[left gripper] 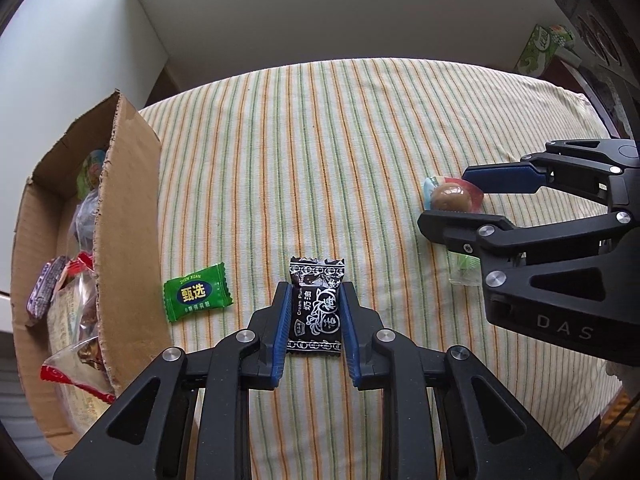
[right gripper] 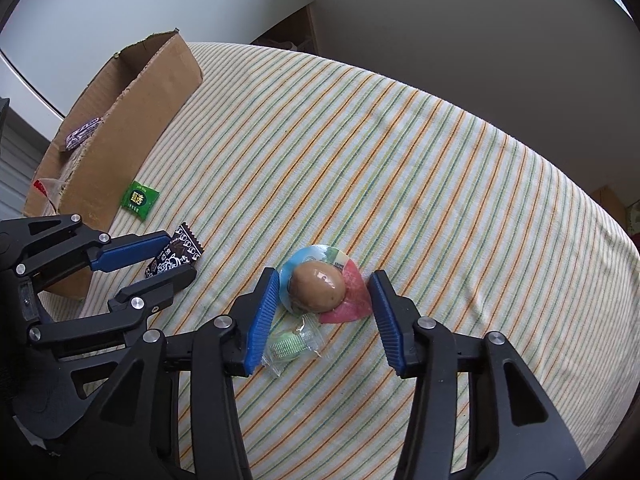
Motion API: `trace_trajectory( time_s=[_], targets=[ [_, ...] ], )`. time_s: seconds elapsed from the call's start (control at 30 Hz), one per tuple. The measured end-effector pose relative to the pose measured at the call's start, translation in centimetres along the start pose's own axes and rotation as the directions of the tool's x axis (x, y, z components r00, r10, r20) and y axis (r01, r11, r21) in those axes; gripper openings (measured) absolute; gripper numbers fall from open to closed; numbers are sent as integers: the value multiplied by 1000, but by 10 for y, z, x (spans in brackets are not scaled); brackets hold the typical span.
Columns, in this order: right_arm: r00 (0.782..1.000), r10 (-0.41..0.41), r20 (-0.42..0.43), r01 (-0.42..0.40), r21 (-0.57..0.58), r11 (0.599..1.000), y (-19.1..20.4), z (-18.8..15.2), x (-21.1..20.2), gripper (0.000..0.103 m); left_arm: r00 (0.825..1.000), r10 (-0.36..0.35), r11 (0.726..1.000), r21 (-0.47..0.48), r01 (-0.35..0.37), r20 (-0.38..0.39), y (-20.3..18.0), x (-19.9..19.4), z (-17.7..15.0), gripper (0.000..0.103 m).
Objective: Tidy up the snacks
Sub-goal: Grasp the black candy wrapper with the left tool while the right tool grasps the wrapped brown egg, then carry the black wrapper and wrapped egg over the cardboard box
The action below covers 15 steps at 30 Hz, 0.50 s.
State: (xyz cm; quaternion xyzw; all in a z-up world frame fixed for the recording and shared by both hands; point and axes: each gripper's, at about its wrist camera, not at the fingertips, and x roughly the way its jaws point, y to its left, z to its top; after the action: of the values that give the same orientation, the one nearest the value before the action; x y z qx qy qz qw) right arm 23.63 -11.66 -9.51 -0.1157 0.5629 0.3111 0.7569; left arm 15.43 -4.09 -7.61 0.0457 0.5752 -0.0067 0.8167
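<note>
A black cream plum candy packet (left gripper: 316,306) lies on the striped tablecloth between the blue pads of my left gripper (left gripper: 315,300), which touch both its sides. It also shows in the right wrist view (right gripper: 176,256). A packaged brown egg (right gripper: 318,286) lies between the spread fingers of my right gripper (right gripper: 324,284), with gaps on both sides. A small clear packet with a green sweet (right gripper: 290,344) lies just below the egg. A green candy packet (left gripper: 197,293) lies beside the cardboard box (left gripper: 128,216).
The cardboard box at the left holds several snack packets (left gripper: 76,304). A green tissue box (left gripper: 540,50) stands at the far right edge of the table. The striped tablecloth (left gripper: 340,140) stretches behind the candies.
</note>
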Motion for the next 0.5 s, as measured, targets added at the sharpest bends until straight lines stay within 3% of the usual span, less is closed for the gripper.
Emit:
trace_trajectory(
  time_s=[0.13, 0.4, 0.5],
  targets=[
    [1000, 14, 3, -14, 4, 1000, 0, -1, -7, 35, 1000, -15, 1000, -1, 15, 9, 3, -13, -8, 22],
    [1000, 4, 28, -5, 43, 999, -9, -8, -23, 31, 999, -29, 1000, 2, 29, 31, 0, -27, -20, 22],
    [999, 5, 45, -7, 56, 998, -13, -8, -35, 31, 998, -39, 999, -1, 39, 45, 20, -34, -21, 22]
  ],
)
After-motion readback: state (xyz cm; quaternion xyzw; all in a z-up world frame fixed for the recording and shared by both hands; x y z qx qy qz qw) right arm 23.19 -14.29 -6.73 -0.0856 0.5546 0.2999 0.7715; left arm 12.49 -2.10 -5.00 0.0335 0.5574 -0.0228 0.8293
